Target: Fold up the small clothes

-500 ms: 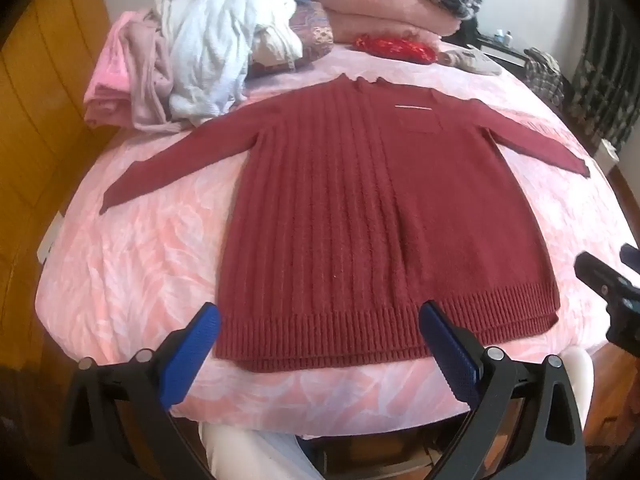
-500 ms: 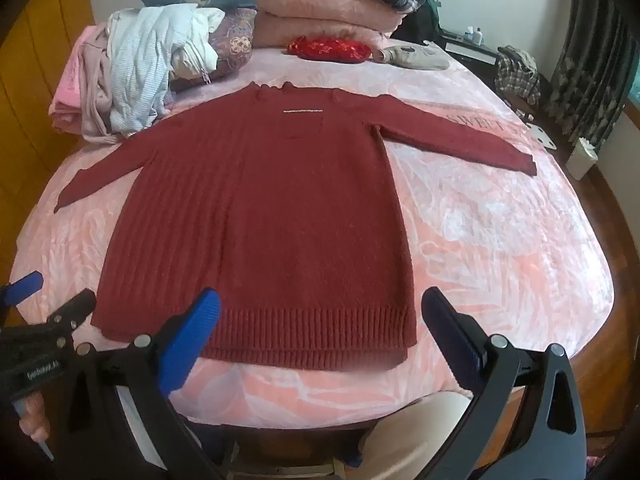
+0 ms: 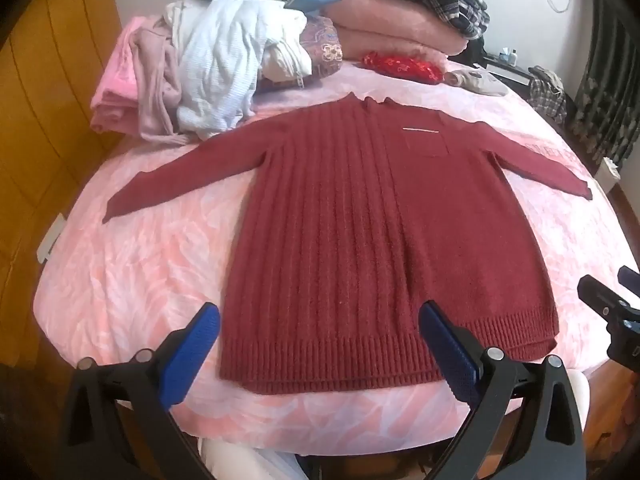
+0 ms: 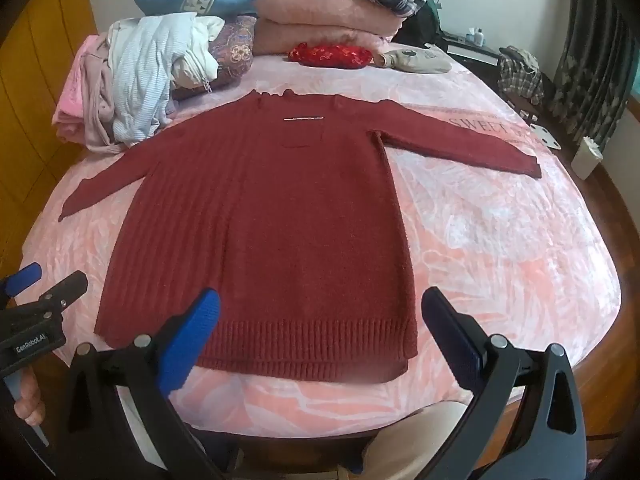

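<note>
Sleeves are lying spread to either side of the dark red sweater [image 3: 360,232], which is resting flat, collar away, on the pink bedspread [image 3: 132,280], its ribbed hem [image 3: 320,364] nearest the bed's front edge.

At the far left, a heap of pink and white clothes [image 3: 200,80] is sitting just beside the left sleeve [image 3: 180,176], near its shoulder end. A fold carried inward from that side is risking a snag: a loose garment could be dragged along or trapped inside the fold.

The left hand-held gripper [image 3: 320,344] is hanging over the hem with its blue pads spread wide and nothing between them. If it is pinching only the top layer of knit, the back layer is likely to stay behind and the fold will come out crooked.

The knit looks thick and stretchy, so lifting it by one small point is likely to pull the hem out of shape.

The right hand-held gripper [image 4: 320,328] is likewise wide open and empty, poised above the hem's right half. If the two sides are rising unevenly, the body could be twisting or slipping toward the bed's edge, where the hem is already lying close to the drop.

The right sleeve [image 4: 460,144] is reaching far across the bedspread, so it may trail loose and unfold as the body is moved.
</note>
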A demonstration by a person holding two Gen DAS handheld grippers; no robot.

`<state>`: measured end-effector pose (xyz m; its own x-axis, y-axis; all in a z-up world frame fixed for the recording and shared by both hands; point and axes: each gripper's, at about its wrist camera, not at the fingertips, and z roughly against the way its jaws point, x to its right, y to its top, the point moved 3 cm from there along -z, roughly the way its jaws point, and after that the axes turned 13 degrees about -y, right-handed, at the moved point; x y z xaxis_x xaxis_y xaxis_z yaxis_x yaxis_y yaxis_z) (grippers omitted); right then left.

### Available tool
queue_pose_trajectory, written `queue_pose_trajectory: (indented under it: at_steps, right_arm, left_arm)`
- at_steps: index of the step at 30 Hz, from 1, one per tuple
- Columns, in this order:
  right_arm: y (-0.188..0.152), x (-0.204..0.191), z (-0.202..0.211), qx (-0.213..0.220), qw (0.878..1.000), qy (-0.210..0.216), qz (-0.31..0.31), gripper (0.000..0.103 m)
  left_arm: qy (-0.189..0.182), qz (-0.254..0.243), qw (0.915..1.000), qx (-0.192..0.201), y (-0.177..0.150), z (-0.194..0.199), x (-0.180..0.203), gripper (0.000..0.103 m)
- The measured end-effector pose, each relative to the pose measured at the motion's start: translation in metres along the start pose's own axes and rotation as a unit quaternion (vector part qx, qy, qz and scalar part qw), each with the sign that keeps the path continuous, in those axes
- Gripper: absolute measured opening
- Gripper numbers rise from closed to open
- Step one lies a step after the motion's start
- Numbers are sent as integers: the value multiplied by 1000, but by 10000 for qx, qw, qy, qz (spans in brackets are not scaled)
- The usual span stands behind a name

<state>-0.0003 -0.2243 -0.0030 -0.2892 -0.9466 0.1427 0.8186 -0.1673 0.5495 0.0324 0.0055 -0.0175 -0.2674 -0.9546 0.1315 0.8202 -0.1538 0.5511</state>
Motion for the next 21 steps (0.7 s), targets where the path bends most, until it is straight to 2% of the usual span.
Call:
queue_pose_trajectory:
  at_steps: [21]
  right_arm:
    - [-3, 1, -5, -70, 9999, -122, 20, 100]
  left_arm:
    - [25, 71, 9999, 80, 1, 4, -3, 99]
